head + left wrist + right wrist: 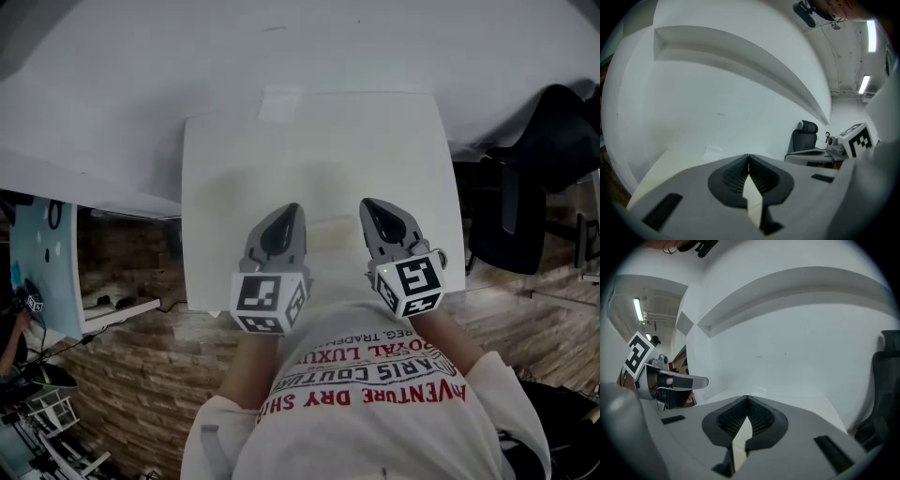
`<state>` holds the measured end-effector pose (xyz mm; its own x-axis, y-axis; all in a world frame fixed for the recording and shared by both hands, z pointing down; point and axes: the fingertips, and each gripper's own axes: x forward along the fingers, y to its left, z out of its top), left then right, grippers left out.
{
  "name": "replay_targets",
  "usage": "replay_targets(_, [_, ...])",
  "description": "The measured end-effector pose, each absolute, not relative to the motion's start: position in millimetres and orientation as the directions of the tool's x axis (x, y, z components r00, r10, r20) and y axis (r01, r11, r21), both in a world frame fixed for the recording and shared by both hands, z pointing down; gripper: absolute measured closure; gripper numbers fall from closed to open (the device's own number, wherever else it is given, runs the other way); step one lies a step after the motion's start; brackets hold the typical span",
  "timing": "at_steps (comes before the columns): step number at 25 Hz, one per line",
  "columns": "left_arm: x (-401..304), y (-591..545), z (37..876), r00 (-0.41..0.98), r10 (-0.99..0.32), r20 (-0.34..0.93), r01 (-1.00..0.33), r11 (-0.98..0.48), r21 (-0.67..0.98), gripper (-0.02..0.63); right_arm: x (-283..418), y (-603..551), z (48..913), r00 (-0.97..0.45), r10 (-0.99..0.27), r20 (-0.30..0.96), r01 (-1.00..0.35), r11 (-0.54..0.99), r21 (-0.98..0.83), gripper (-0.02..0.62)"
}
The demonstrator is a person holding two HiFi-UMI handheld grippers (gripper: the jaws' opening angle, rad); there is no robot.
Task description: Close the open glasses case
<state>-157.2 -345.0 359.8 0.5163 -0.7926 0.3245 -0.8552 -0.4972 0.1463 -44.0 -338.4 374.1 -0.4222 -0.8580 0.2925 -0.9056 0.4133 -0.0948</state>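
While ribbed jaws meet, hand-held grippers [292,208] [367,203] above seemingly matte table [309,155].

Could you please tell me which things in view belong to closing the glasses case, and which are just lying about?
For the job: left gripper, shut, empty; right gripper, shut, empty; pale oblong between them on the table, possibly the case, too washed out to tell.
Lying about: pale patch at the table's far edge; black office chair beside it.
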Motion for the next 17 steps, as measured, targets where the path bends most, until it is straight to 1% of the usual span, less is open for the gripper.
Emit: replay_targets(17, [-164.8,-337.6,366.0,0.493,-0.801,0.338,-0.868,-0.476,0.139,0.601,-54.4,-334.9,383.5,-0.446,-0.837,0.318,-0.894,0.431,-0.118,0.583])
